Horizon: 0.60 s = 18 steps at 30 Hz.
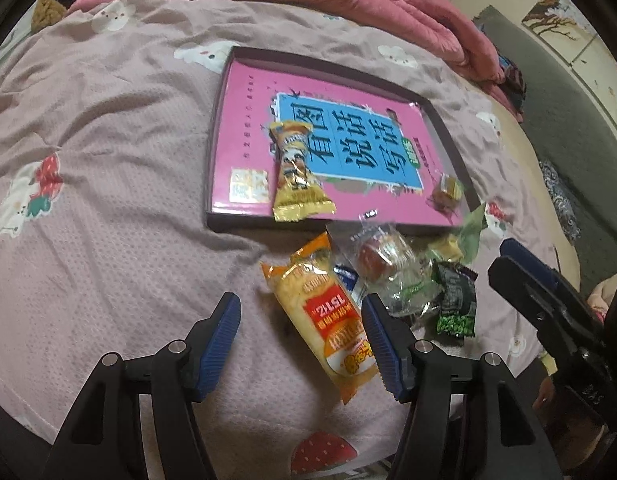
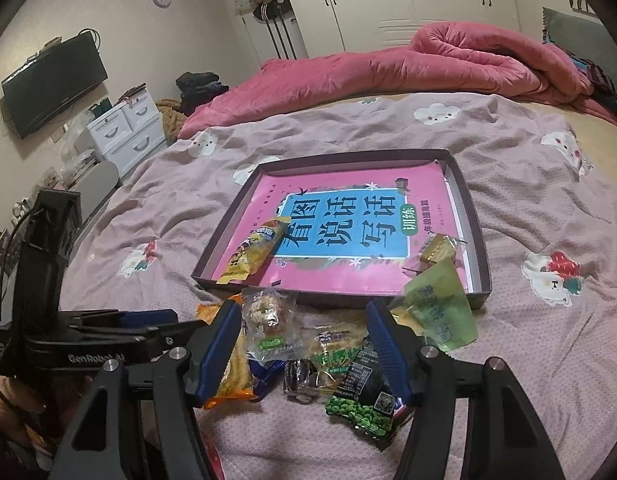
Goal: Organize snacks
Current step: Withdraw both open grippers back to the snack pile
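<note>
Left wrist view first: the left tongs [image 1: 304, 344] hang released over the bed [image 1: 108, 208], angled steeply down, nothing pinched; the long orange snack pack [image 1: 328, 320] lies loose on the cover, mostly in the gap and brushing past the right-hand pad; I'd slide over a bit so the pack sits square between the pads before closing, and pinch across its narrow width so the crinkly film doesn't slip out. The shallow tray [image 1: 218, 128] sits just beyond the pile with a pink book inside; a gold wafer pack [image 1: 296, 176] and a small gold candy [image 1: 448, 190] are already lying on it. The right tongs [image 1: 524, 276] poke in from the right edge, beside the pile.

Right wrist view: right tongs [image 2: 304, 348] also released, tilted down less steeply, hovering over the heap; a clear-wrapped pastry [image 2: 268, 324], a green pea pack [image 2: 364, 404] and a pale green packet [image 2: 440, 308] lie there, that last one leaning on the tray's near wall [image 2: 340, 298]; go for one item, not two, since they overlap. The left tongs [image 2: 148, 318] reach in from the left, low and nearly level.
</note>
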Tool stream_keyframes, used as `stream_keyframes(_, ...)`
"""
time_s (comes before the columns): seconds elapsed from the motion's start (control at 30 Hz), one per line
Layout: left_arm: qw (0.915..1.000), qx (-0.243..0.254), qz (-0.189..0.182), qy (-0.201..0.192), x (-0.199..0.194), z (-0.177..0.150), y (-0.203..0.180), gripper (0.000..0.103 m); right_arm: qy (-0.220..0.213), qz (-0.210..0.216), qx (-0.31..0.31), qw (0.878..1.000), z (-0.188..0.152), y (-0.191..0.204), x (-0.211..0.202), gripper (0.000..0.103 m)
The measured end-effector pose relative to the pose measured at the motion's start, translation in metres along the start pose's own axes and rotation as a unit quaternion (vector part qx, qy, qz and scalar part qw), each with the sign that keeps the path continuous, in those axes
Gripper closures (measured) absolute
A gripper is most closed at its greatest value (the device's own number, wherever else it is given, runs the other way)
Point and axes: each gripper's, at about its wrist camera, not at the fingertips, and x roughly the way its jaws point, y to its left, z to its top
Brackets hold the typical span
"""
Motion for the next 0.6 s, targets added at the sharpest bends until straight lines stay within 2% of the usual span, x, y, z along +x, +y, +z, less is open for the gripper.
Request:
stream_keyframes(0.3,0.9998,0.006,0.003,0.018,0.016,-0.004,-0.007,0.038,0.011,0.010,-0.004,1.000,-0.002,0.002,0.004,0.036)
stream_keyframes(0.6,0.9993,-0.002,-0.019,0.032,0.023,-0.008,0.004,0.038,0.045,0.024,-0.023,0.998,-0.001,0.008,0.029,0.034)
